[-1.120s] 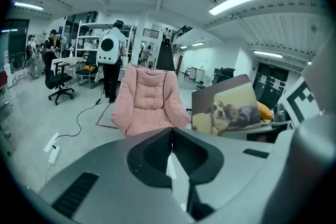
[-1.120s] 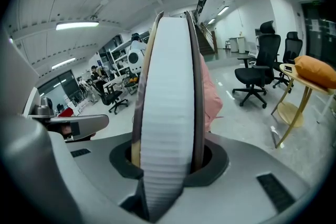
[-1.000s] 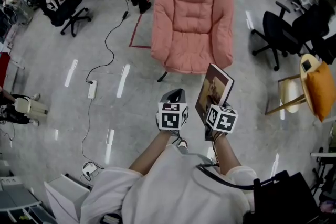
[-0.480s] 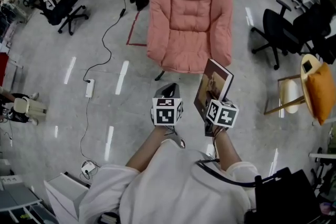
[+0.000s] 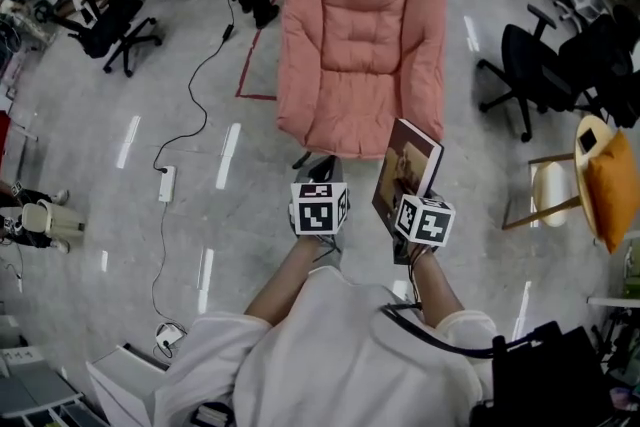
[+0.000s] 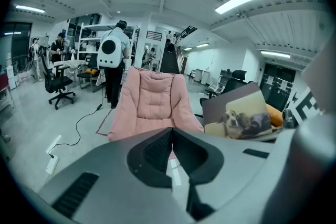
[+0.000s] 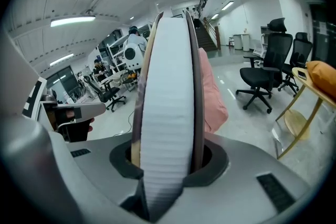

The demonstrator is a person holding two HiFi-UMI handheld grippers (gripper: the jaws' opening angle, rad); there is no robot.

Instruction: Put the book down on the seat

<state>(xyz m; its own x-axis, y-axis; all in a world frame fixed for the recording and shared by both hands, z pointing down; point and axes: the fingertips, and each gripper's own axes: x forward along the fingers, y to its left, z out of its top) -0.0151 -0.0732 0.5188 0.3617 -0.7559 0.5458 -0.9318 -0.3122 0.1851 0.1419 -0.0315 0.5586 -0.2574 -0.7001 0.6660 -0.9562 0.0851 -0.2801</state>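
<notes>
Head view | book [image 5: 406, 171] on edge, long axis toward seat [image 5: 345, 113] | right gripper [image 5: 403, 215] pinches it | left gripper [image 5: 322, 165] pressed together

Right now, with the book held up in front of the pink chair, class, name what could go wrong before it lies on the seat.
1. The right claw grips the book only at its lower edge, standing upright; it may swing or slip when tilted flat.
2. The pink chair is softly padded; a book released too high could bounce or slide off.
3. The left claw is shut and empty, so nothing steadies the book.
</notes>
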